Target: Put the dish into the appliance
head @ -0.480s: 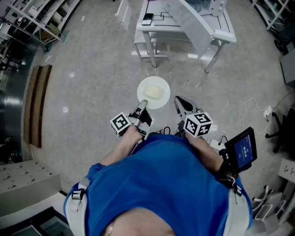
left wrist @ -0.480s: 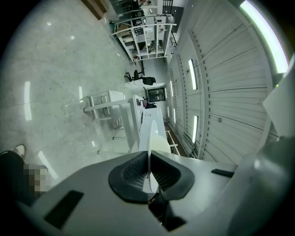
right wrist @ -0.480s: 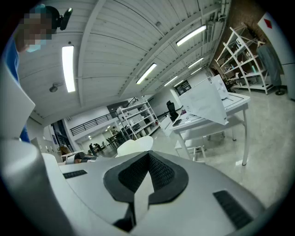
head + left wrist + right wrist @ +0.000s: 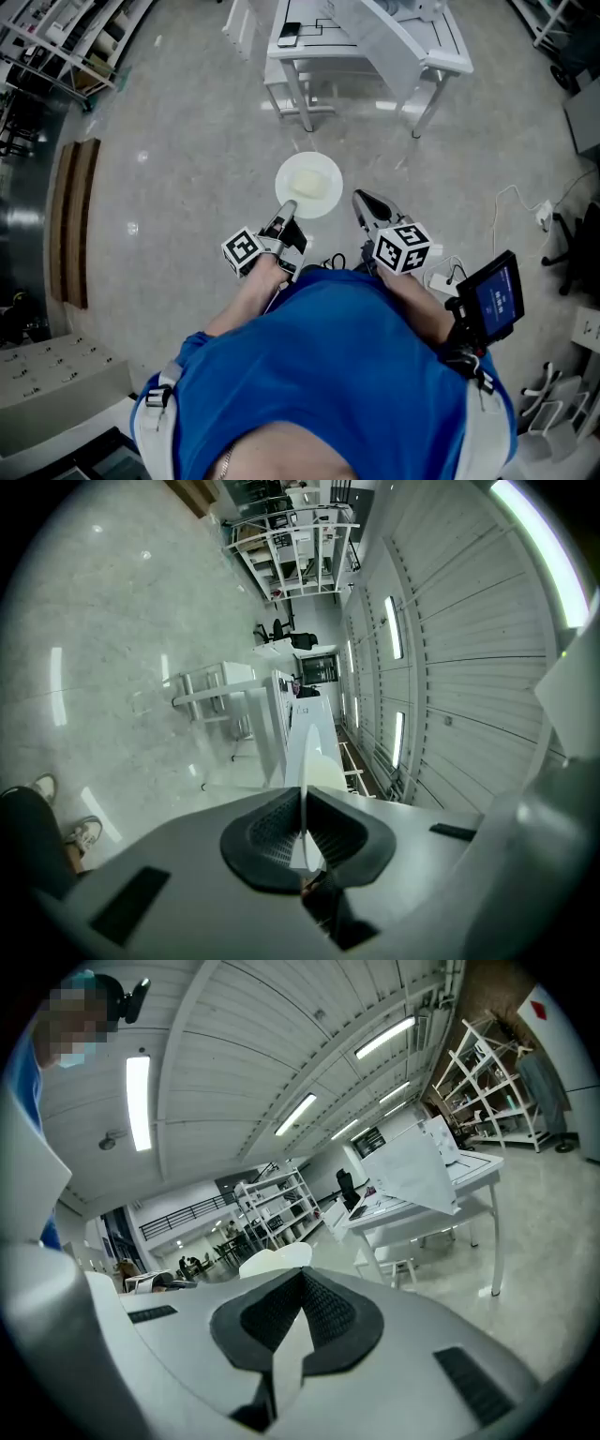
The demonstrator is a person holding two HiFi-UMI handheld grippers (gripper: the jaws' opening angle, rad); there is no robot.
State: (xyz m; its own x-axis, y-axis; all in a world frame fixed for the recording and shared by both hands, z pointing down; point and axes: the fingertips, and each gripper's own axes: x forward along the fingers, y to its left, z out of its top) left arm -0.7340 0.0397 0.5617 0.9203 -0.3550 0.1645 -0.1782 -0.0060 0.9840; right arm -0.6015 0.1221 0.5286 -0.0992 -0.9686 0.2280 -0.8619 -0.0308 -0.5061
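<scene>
White and round, the dish (image 4: 309,184) hangs over the grey floor (image 4: 178,187) at the centre of the head view, below the white table (image 4: 439,54) at the top edge; a pale yellowish patch sits in its middle (what it is cannot be told). The left gripper (image 4: 285,212) has its jaws closed tight on the dish's lower rim, which shows edge-on between the black pads (image 4: 267,836) in the left gripper view; the right gripper (image 4: 362,200), just right of the dish and clear of it, has its jaws pressed together on nothing.
</scene>
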